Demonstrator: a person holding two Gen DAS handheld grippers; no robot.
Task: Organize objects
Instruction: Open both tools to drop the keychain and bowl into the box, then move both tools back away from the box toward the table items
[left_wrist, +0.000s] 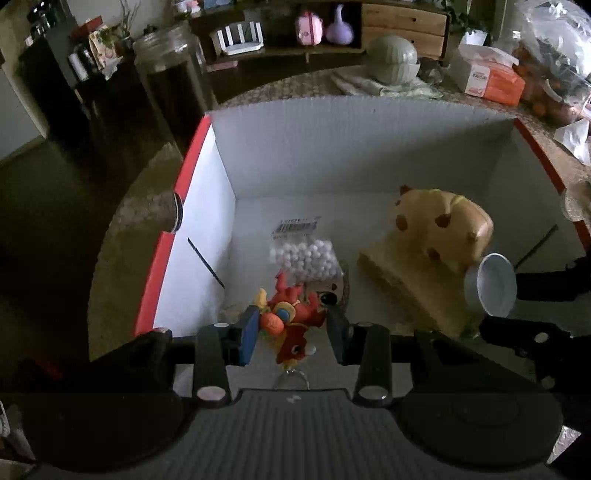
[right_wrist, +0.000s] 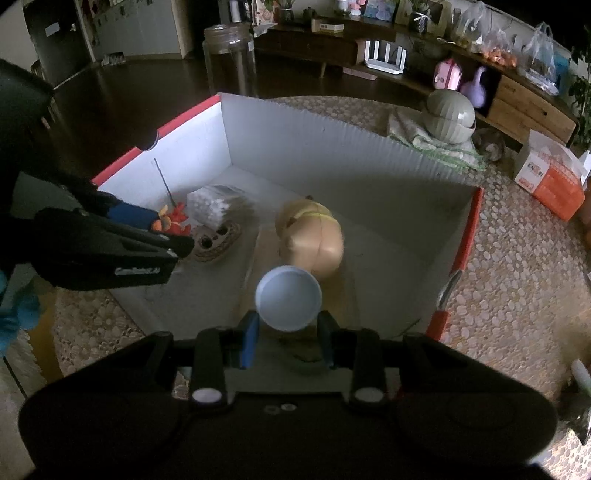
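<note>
At left, our left gripper (left_wrist: 291, 325) pinches the toy (left_wrist: 291, 321) low over the box (left_wrist: 332, 147) floor, cotton balls (left_wrist: 304, 258) just beyond. At right, our right gripper (right_wrist: 286, 325) clamps the cup (right_wrist: 288, 299), mouth toward us, above the plush (right_wrist: 314, 236); bare floor lies beside it.

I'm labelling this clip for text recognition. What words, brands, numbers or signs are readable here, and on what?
Nothing reads with certainty.
Orange and white tissue box: a short logo, too blurred to quote.
Barcode label on the bag of white balls: bars and digits too small to read.
Left gripper, body side: pale embossed wording, too blurred.
Small white box on the shelf: print too small.
</note>
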